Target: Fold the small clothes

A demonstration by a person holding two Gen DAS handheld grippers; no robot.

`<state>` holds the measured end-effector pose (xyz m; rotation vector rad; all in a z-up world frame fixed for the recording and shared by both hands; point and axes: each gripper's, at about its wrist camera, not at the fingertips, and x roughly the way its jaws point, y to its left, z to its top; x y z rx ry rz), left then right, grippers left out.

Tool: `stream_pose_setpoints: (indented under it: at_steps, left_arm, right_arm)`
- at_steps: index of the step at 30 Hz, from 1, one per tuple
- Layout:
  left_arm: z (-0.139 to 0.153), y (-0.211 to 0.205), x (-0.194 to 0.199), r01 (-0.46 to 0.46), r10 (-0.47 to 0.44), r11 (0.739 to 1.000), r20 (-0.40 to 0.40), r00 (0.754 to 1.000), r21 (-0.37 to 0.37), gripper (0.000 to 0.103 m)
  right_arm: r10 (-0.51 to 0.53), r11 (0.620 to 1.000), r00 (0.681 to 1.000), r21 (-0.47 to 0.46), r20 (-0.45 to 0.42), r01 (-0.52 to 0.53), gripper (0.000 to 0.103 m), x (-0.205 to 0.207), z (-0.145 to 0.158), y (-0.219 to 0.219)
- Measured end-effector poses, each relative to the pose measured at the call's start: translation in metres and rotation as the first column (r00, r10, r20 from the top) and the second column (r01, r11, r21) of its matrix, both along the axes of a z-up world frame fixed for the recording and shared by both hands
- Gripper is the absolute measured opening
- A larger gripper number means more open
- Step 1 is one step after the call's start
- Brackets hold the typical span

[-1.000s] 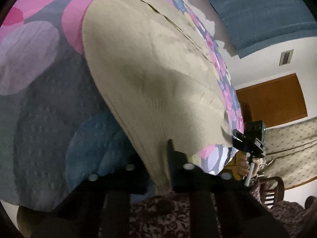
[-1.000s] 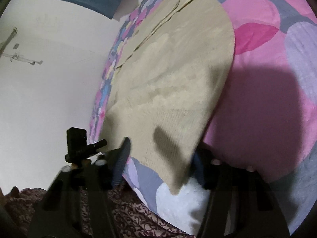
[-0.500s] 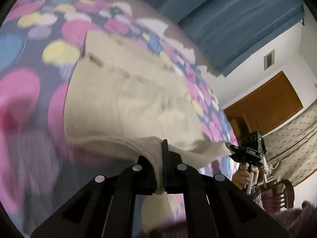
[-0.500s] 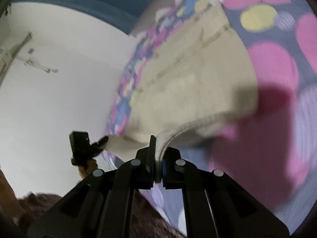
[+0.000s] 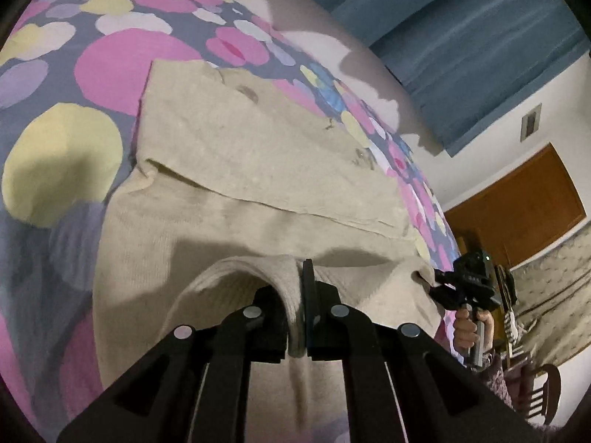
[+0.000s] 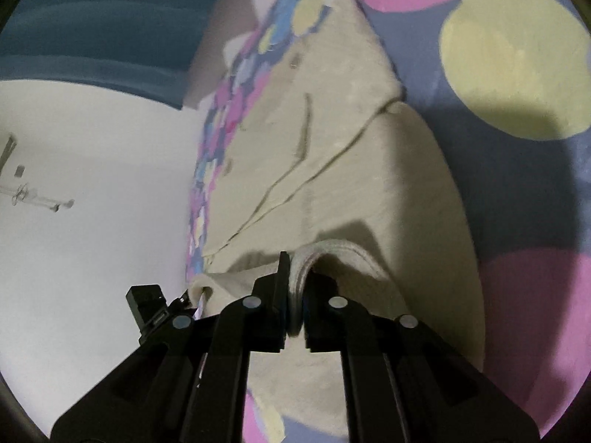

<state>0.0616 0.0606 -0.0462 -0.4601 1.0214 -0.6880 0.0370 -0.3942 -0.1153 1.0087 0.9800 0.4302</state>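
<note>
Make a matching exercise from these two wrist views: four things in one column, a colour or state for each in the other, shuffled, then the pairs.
Things:
1. beige garment
2. curtain
3. wooden door
4. left gripper

Colour or state:
A. orange-brown
B. pinching a hem
C. blue
D. partly folded on the spotted bedspread

Pairs: 1-D, 2-C, 3-A, 4-B

garment (image 5: 258, 170) on bedspread (image 5: 110, 70), hem doubled over
</note>
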Motion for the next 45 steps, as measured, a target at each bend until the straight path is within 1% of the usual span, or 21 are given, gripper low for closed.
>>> stream_pose_setpoints:
  at_steps: [2, 3, 4, 5, 7, 10, 13, 16, 21, 24, 26, 28, 29, 31, 35, 37, 38, 39, 42, 44, 45]
  left_arm:
    - [0.003, 0.003, -0.001, 0.027, -0.027, 1.0, 0.001, 1.0, 0.0, 0.031]
    - [0.006, 0.01, -0.003, 0.021, -0.021, 1.0, 0.008, 1.0, -0.005, 0.049]
    - [0.009, 0.015, -0.005, 0.008, -0.007, 1.0, 0.022, 1.0, -0.015, 0.057]
    - [0.012, 0.022, -0.007, 0.002, -0.001, 1.0, 0.035, 0.999, -0.026, 0.057]
    - [0.015, 0.029, -0.006, -0.003, 0.004, 1.0, 0.041, 0.999, -0.021, 0.057]
    - [0.012, 0.031, 0.002, -0.005, 0.004, 1.0, 0.042, 0.999, 0.03, 0.057]
    - [0.003, 0.024, 0.013, 0.022, -0.023, 0.999, 0.011, 1.0, 0.046, 0.057]
    - [-0.002, 0.018, 0.023, 0.031, -0.031, 0.997, 0.008, 0.999, 0.073, 0.057]
    - [-0.012, 0.012, 0.035, 0.054, -0.052, 0.992, -0.02, 0.998, 0.116, 0.057]
    - [-0.012, 0.012, 0.037, 0.065, -0.062, 0.991, -0.027, 0.998, 0.116, 0.056]
    - [-0.012, 0.01, 0.038, 0.073, -0.07, 0.99, -0.032, 0.997, 0.117, 0.052]
    - [-0.013, 0.006, 0.038, 0.093, -0.09, 0.985, -0.03, 0.996, 0.144, 0.044]
    - [-0.013, 0.003, 0.038, 0.099, -0.096, 0.981, -0.023, 0.995, 0.166, 0.038]
    - [-0.012, 0.0, 0.035, 0.108, -0.108, 0.975, -0.011, 0.994, 0.194, 0.033]
    - [-0.004, -0.006, 0.028, 0.125, -0.135, 0.965, 0.028, 0.99, 0.229, 0.032]
    - [-0.005, -0.009, 0.029, 0.13, -0.145, 0.955, 0.036, 0.989, 0.266, 0.032]
    - [-0.006, -0.009, 0.031, 0.129, -0.144, 0.952, 0.037, 0.989, 0.277, 0.032]
    - [-0.007, -0.008, 0.032, 0.13, -0.143, 0.954, 0.03, 0.989, 0.272, 0.032]
    - [-0.011, -0.004, 0.036, 0.128, -0.134, 0.961, 0.007, 0.991, 0.246, 0.032]
    - [-0.012, -0.003, 0.037, 0.131, -0.136, 0.963, 0.003, 0.991, 0.237, 0.032]
    - [-0.012, -0.002, 0.038, 0.133, -0.137, 0.964, 0.001, 0.991, 0.231, 0.032]
  right_arm:
    - [0.017, 1.0, 1.0, -0.006, 0.016, -0.017, 0.018, -0.001, 0.003, 0.0]
    - [0.022, 1.0, 0.999, -0.015, 0.024, -0.021, 0.029, -0.003, 0.006, -0.004]
    - [0.025, 0.999, 0.999, -0.035, 0.043, -0.023, 0.036, -0.004, 0.011, -0.006]
    - [0.03, 0.999, 0.998, -0.043, 0.056, -0.027, 0.039, -0.006, 0.015, -0.007]
    - [0.046, 0.996, 0.995, -0.079, 0.087, -0.039, 0.043, -0.007, 0.024, -0.009]
    - [0.057, 0.99, 0.994, -0.133, 0.096, -0.044, 0.044, -0.001, 0.027, -0.01]
    - [0.057, 0.99, 0.995, -0.131, 0.085, -0.045, 0.044, 0.009, 0.021, -0.011]
    - [0.063, 0.988, 0.995, -0.146, 0.081, -0.05, 0.044, 0.015, 0.019, -0.01]
    - [0.073, 0.985, 0.994, -0.164, 0.08, -0.059, 0.044, 0.017, 0.018, -0.015]
    - [0.072, 0.985, 0.994, -0.162, 0.083, -0.058, 0.044, 0.017, 0.018, -0.017]
    - [0.075, 0.986, 0.994, -0.158, 0.081, -0.062, 0.044, 0.019, 0.016, -0.017]
    - [0.088, 0.985, 0.993, -0.155, 0.08, -0.075, 0.044, 0.018, 0.015, -0.018]
    - [0.095, 0.985, 0.992, -0.155, 0.081, -0.082, 0.044, 0.018, 0.015, -0.017]
    - [0.109, 0.982, 0.991, -0.161, 0.081, -0.095, 0.044, 0.019, 0.015, -0.014]
    - [0.157, 0.972, 0.984, -0.191, 0.088, -0.138, 0.044, 0.018, 0.019, -0.002]
    - [0.147, 0.958, 0.985, -0.262, 0.089, -0.12, 0.044, 0.019, 0.022, 0.002]
    - [0.139, 0.959, 0.986, -0.263, 0.097, -0.109, 0.044, 0.02, 0.023, 0.001]
    - [0.12, 0.967, 0.988, -0.239, 0.102, -0.092, 0.044, 0.021, 0.023, -0.004]
    - [0.081, 0.974, 0.993, -0.217, 0.087, -0.06, 0.044, 0.024, 0.018, -0.013]
    - [0.079, 0.974, 0.994, -0.217, 0.073, -0.062, 0.044, 0.025, 0.014, -0.015]
    - [0.085, 0.977, 0.994, -0.201, 0.07, -0.07, 0.044, 0.025, 0.011, -0.015]
